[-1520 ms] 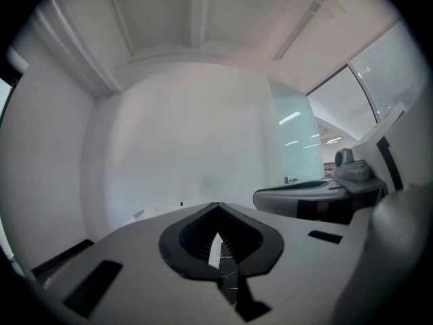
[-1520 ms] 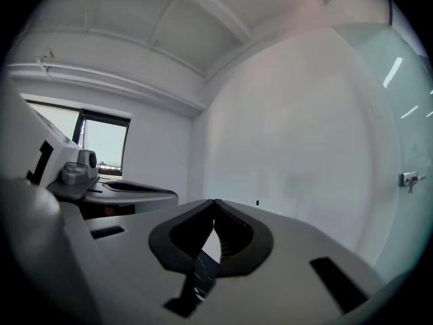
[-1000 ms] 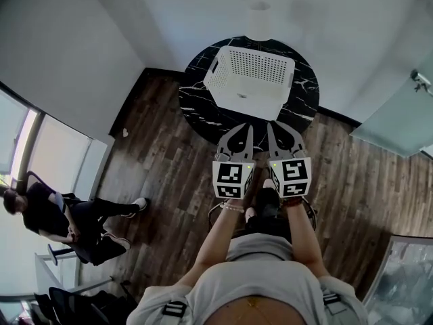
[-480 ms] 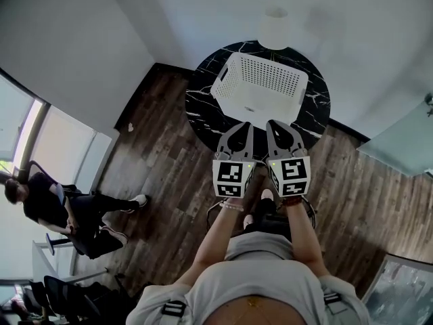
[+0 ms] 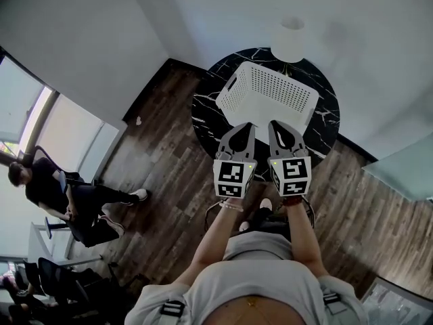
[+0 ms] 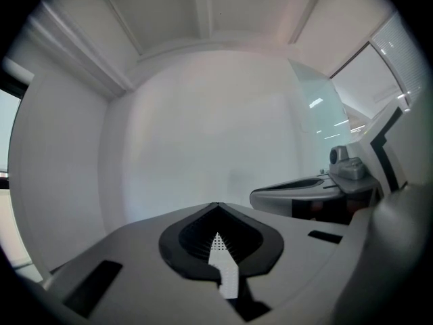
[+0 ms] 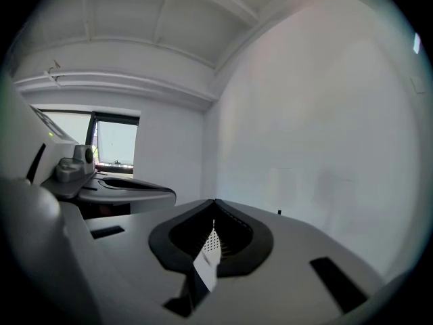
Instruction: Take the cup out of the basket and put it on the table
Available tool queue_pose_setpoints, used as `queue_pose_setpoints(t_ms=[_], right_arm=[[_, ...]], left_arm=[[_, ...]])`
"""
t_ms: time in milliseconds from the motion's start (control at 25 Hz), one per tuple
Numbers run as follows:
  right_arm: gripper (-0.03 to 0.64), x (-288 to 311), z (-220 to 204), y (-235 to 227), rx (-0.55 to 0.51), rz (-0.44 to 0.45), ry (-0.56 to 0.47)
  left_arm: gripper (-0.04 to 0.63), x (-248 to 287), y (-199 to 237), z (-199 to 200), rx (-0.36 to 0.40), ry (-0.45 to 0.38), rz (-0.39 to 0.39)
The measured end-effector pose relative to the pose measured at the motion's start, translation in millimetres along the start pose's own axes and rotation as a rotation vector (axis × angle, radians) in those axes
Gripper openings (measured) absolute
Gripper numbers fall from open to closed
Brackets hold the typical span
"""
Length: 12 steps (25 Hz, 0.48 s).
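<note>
A white perforated basket (image 5: 270, 97) stands on a round black marble table (image 5: 206, 114) ahead of me. No cup shows; the inside of the basket is hidden from this angle. My left gripper (image 5: 249, 126) and right gripper (image 5: 274, 124) are held side by side in front of my chest, tips over the table's near edge, short of the basket. In the left gripper view the left gripper (image 6: 216, 205) is shut with nothing in it and faces a bare white wall. The right gripper (image 7: 215, 202) is likewise shut and empty, pointing at wall and ceiling.
A white cylindrical object (image 5: 291, 38) stands by the wall behind the table. A person (image 5: 61, 202) sits at the far left near a window, with dark chairs (image 5: 61, 283) below. A glass panel (image 5: 406, 175) is at the right. Dark wood floor surrounds the table.
The table and basket have shifted right and slightly lower in the head view as my view turned. Both grippers stay shut and side by side, tips now reaching the table's near edge.
</note>
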State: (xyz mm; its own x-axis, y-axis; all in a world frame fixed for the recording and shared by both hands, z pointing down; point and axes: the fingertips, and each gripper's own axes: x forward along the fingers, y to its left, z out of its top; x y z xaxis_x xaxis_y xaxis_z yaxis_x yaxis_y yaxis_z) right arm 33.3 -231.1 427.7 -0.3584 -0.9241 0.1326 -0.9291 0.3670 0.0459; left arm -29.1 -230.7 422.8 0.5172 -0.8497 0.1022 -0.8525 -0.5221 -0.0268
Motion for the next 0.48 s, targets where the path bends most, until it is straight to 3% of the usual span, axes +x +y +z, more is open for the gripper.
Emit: queue_pose_setpoints(t_ms=[480], right_arm=[[0.009,24.5,0.9,-32.2,-0.002,0.084,-0.005]], left_arm=[[0.005,31.7,-3.4,2.6,-0.013,0.02,0.082]])
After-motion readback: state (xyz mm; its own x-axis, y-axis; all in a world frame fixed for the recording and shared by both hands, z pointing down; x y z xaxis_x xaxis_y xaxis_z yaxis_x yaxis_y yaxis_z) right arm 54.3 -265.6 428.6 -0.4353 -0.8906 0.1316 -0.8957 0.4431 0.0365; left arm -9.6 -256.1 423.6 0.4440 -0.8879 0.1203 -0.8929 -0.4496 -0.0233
